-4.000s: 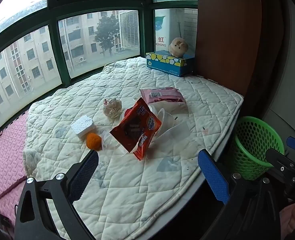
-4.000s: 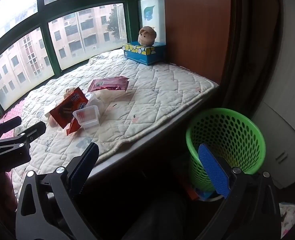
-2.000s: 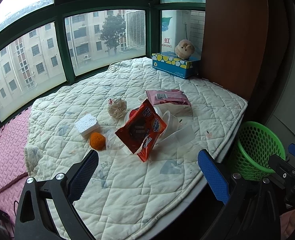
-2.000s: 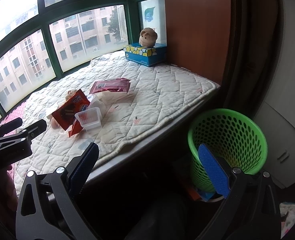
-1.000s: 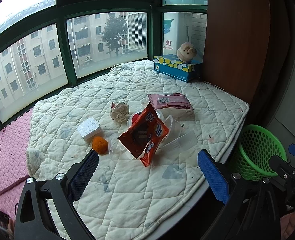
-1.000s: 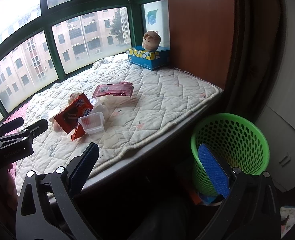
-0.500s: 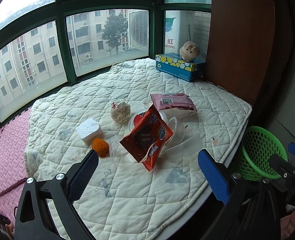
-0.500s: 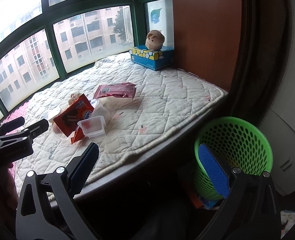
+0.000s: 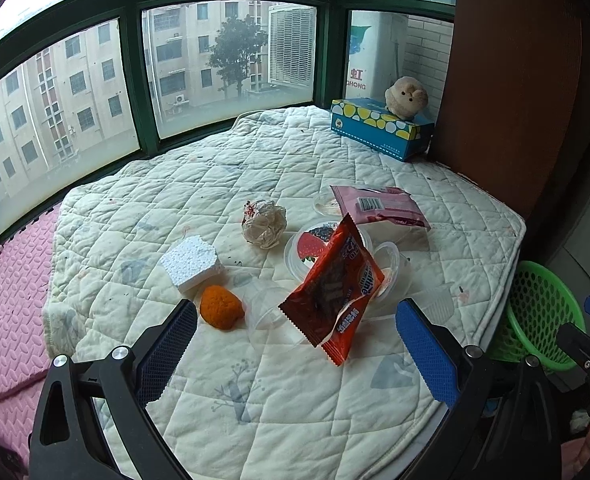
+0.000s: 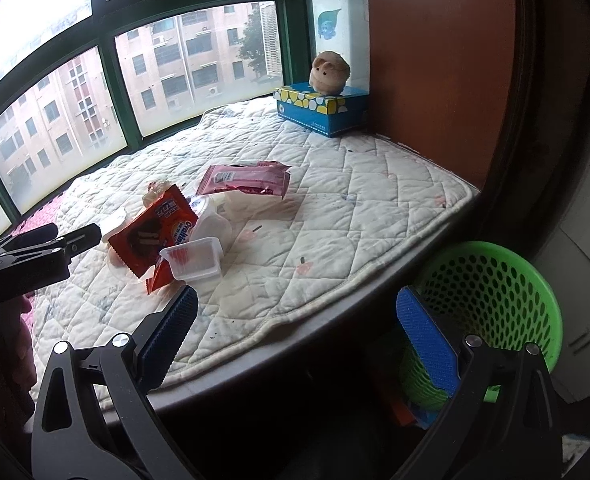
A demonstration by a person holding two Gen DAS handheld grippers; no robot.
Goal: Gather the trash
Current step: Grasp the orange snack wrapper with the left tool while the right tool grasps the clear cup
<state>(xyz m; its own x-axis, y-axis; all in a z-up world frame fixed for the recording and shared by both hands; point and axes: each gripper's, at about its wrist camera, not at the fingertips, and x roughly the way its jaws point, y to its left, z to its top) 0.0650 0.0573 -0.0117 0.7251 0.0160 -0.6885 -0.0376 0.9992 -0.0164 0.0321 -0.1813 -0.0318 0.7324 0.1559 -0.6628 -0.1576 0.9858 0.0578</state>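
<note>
Trash lies in a loose cluster on the quilted mattress (image 9: 279,408) just ahead of my left gripper (image 9: 295,344), whose blue pads stand spread wide with nothing between them. Nearest, almost between the fingertips, the orange-red snack wrapper (image 9: 333,288) stands propped on edge against a clear plastic cup (image 9: 269,314). Just off the left pad sits an orange lump (image 9: 220,307), with a white foam block (image 9: 191,266) touching it on the far side. Farther ahead are a crumpled paper ball (image 9: 264,223), a round lidded tub (image 9: 317,242) and a pink packet (image 9: 379,206).

My right gripper (image 10: 297,336) is also spread and empty, held over the mattress edge. A small clear tray (image 10: 194,259) lies just beyond its left pad, and the green basket (image 10: 499,280) stands on the floor beside its right pad.

I judge nothing has been collected yet, so the step in hand is the first pick. I would take the wrapper with the left gripper: come in low, close across its thin faces near the upper corner, and squeeze gently, since foil like that probably slips and crumples. Nudging the cup could topple it, so I would lift straight up before swinging across to the basket. The tissue box (image 9: 381,128) and plush toy (image 9: 406,94) far ahead look like keepers
</note>
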